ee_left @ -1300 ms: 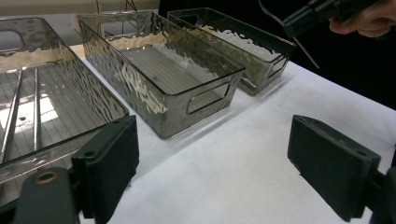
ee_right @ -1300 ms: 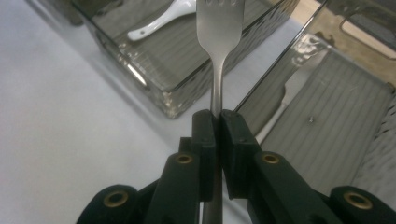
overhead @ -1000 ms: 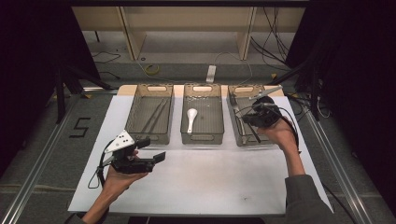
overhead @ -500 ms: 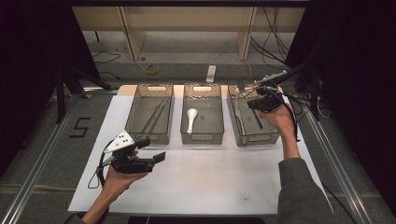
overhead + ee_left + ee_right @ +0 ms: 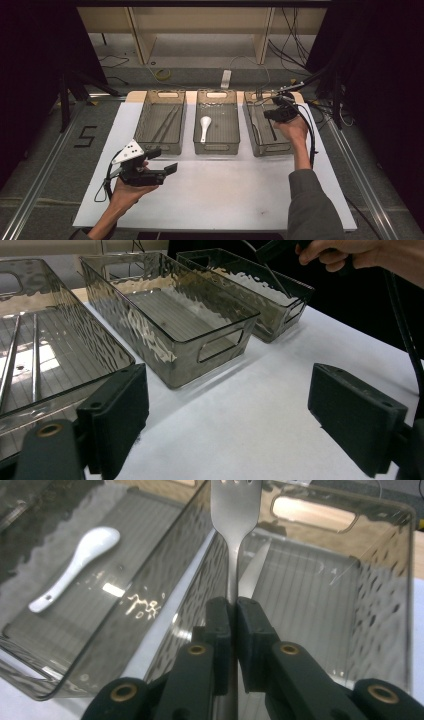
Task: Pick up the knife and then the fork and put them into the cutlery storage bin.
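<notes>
Two sets of tongs in hand. Right tongs (image 5: 233,611) clenched on a steel fork (image 5: 233,510) by its handle, held above the right-hand bin (image 5: 267,149), tines pointing forward. Left tongs (image 5: 227,417) released, jaws wide apart over the white surface (image 5: 225,190), near the left bin (image 5: 161,147).
</notes>
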Demonstrator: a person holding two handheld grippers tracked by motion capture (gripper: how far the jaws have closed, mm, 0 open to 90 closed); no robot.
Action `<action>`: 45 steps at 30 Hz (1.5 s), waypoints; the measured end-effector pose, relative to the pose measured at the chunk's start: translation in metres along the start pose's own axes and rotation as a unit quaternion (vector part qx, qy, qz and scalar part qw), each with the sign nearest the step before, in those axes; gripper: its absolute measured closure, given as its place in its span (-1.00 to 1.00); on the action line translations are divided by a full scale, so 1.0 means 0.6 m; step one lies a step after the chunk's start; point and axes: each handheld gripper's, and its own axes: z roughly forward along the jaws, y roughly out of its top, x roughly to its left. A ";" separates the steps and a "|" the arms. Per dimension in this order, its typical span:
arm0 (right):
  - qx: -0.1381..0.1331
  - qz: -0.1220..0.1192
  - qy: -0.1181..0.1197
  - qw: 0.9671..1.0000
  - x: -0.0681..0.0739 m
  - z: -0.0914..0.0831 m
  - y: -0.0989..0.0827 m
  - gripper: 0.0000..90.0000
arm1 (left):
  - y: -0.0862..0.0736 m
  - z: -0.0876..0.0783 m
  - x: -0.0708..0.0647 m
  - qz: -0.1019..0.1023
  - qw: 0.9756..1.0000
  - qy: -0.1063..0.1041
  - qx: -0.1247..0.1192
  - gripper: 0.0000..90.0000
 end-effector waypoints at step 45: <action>-0.011 0.045 0.024 0.999 0.008 0.021 -0.034 0.43 | 0.000 0.000 0.000 -0.002 1.000 0.001 0.000 -0.64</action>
